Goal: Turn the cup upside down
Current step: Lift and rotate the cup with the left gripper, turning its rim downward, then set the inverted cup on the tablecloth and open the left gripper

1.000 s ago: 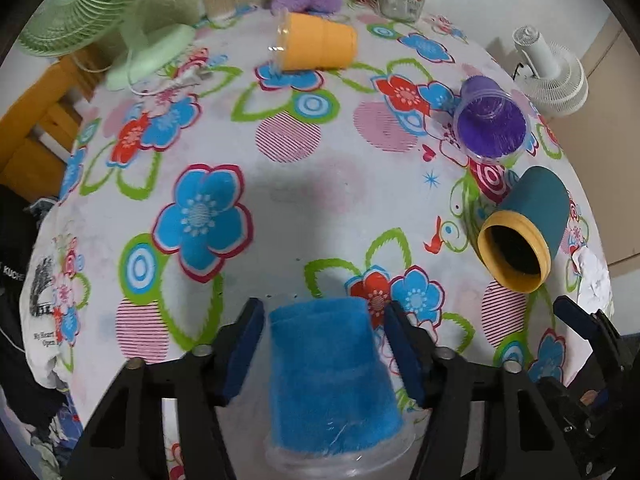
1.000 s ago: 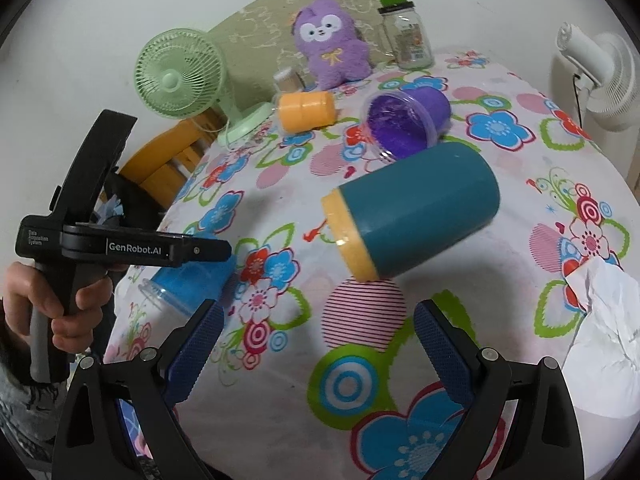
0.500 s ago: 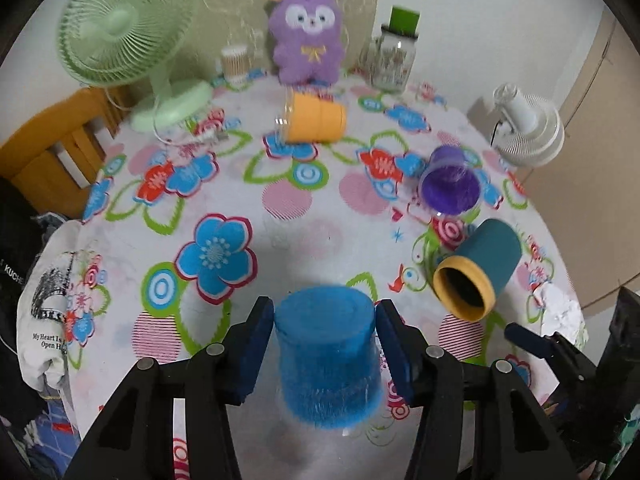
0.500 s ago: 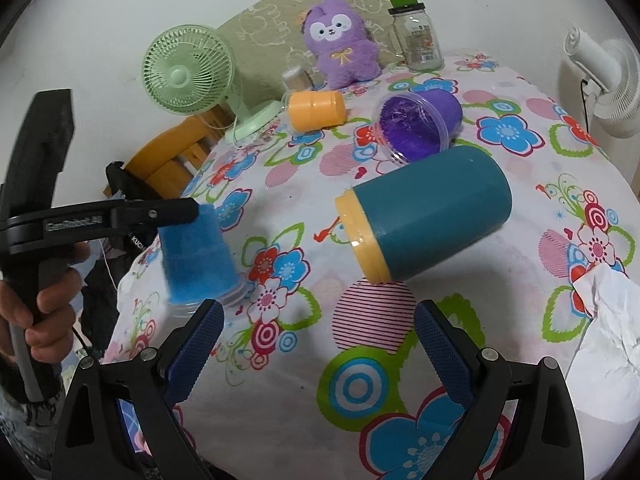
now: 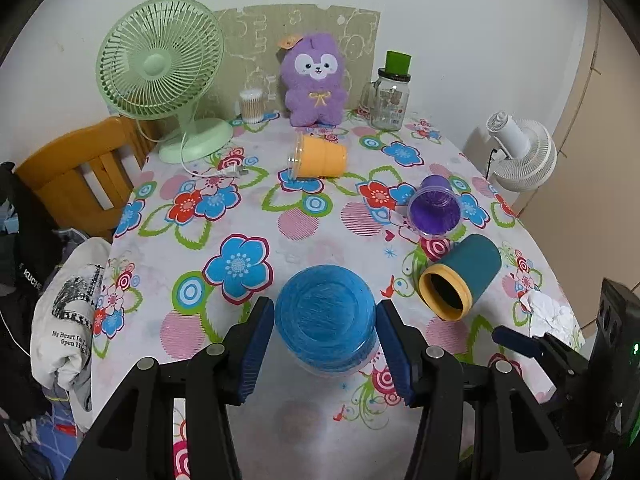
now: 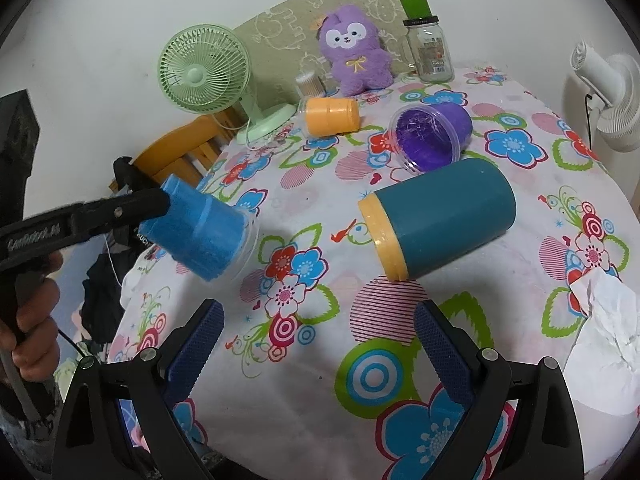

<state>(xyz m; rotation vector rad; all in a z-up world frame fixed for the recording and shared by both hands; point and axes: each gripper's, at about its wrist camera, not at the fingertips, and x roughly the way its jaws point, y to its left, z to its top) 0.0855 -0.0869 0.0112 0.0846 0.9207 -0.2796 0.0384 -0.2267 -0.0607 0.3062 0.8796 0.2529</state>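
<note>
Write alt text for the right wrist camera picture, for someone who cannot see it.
A handheld left gripper holds a fuzzy blue cup tilted in the air above a flowered tablecloth. A teal cup, a purple cup and an orange cup lie on their sides. The right gripper waits open and empty in front.

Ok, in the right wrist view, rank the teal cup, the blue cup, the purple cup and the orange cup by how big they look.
1. teal cup
2. blue cup
3. purple cup
4. orange cup

The purple and orange cups lie farther from the camera, so their true sizes are unsure.
</note>
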